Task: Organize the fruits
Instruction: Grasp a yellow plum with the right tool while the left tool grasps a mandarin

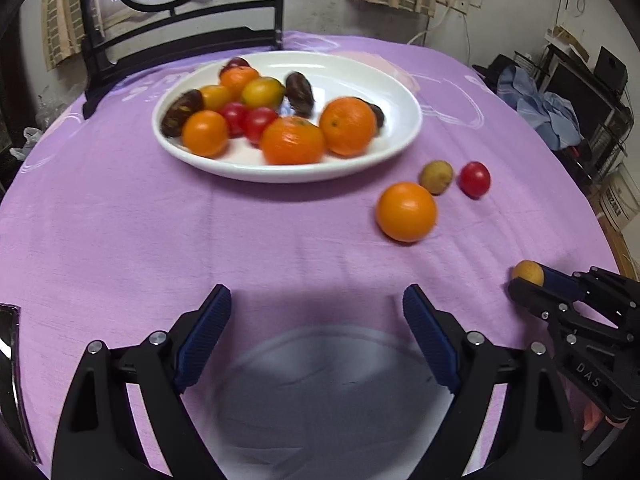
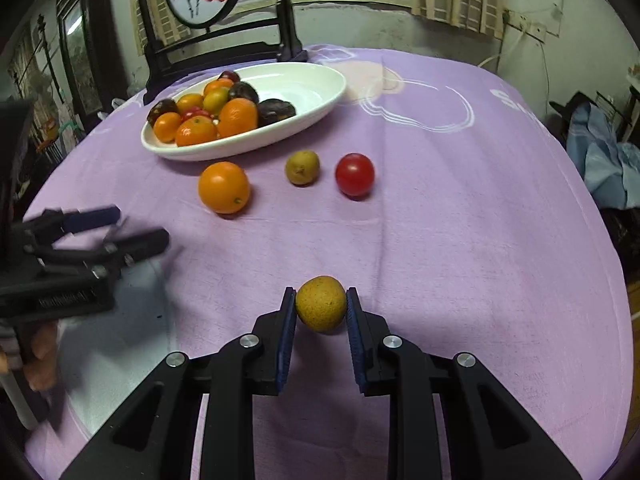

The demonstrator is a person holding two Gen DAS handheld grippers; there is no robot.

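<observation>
A round table under a purple cloth (image 2: 460, 220) carries everything here, and a dark carved chair (image 2: 224, 46) stands at its far edge. Just in front of that chair, toward the far left of the table, sits a wide white oval plate (image 2: 316, 84). Its left half is piled with oranges, small tomatoes and dark fruits, while its right half is bare, which looks like room left for the stragglers.

Three fruits lie loose on the cloth on the near side of the plate, near one another but apart: an orange (image 2: 224, 187) closest to the plate's rim, a small greenish-brown fruit (image 2: 302, 167) to its right, and a red tomato (image 2: 355, 175) further right still.

Nearer the table's front edge, the right gripper (image 2: 321, 306) is clamped on a small speckled yellow fruit (image 2: 321, 303), one blue pad pressing each side. It appears to be raised just off the cloth, though I can't be sure. My guess is it goes to the plate next.

The left gripper (image 1: 316, 312) hangs over the front left of the table, its fingers (image 1: 208, 332) spread wide with nothing between them, probably waiting its turn at the loose orange.
</observation>
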